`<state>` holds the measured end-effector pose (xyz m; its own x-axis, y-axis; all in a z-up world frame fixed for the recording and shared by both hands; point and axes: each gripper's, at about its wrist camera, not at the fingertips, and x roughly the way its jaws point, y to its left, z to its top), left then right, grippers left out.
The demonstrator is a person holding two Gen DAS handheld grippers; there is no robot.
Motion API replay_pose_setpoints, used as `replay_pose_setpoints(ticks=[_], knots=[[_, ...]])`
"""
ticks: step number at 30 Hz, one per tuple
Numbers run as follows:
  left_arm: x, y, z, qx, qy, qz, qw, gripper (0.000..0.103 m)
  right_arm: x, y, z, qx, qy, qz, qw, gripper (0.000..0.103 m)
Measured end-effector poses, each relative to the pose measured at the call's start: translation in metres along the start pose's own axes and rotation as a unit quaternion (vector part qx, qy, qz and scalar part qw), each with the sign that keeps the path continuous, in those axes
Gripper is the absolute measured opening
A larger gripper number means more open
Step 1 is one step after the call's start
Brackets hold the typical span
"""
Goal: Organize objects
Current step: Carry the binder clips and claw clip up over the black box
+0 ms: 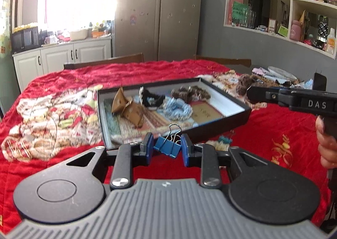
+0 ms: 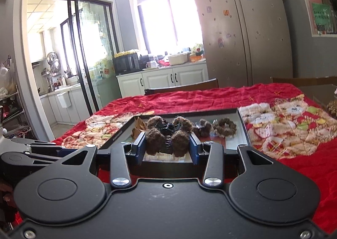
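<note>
My left gripper (image 1: pixel 166 150) is shut on a blue binder clip (image 1: pixel 167 148), held just in front of the near edge of a shallow black tray (image 1: pixel 228 126). The tray (image 2: pixel 245 131) holds a tan pouch (image 1: pixel 126 108), a blue scrunchie (image 1: pixel 179 108) and brown furry hair pieces (image 1: pixel 190 92). My right gripper (image 2: pixel 167 144) is shut on a brown furry hair claw (image 2: pixel 166 134), held above the tray's near end. In the left wrist view the right gripper (image 1: pixel 252 93) reaches in from the right with the brown claw (image 1: pixel 245 87) at its tip.
A red cloth (image 1: pixel 273 125) covers the table, with a patterned towel (image 1: pixel 52 121) left of the tray. A small teal clip (image 1: pixel 225 139) lies near the tray's front corner. Loose cloth items (image 1: pixel 271 74) sit at the far right. Chair backs (image 1: pixel 105 62) stand behind the table.
</note>
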<state>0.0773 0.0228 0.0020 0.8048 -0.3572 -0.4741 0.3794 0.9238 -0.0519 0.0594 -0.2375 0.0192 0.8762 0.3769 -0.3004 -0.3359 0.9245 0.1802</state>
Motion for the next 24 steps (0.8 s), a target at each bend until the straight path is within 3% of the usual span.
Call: replay_pose_setpoints(ticks=[13, 24], knots=[[0.012, -0.011, 0.046, 0.015, -0.035, 0.002, 0.9993, 0.031, -0.006, -0.006, 0.036, -0.021, -0.041, -0.023, 0.999, 0.040], [0.040, -0.014, 0.075, 0.010, -0.045, 0.015, 0.9988, 0.031, 0.024, -0.018, 0.055, -0.027, -0.038, -0.045, 0.998, 0.040]])
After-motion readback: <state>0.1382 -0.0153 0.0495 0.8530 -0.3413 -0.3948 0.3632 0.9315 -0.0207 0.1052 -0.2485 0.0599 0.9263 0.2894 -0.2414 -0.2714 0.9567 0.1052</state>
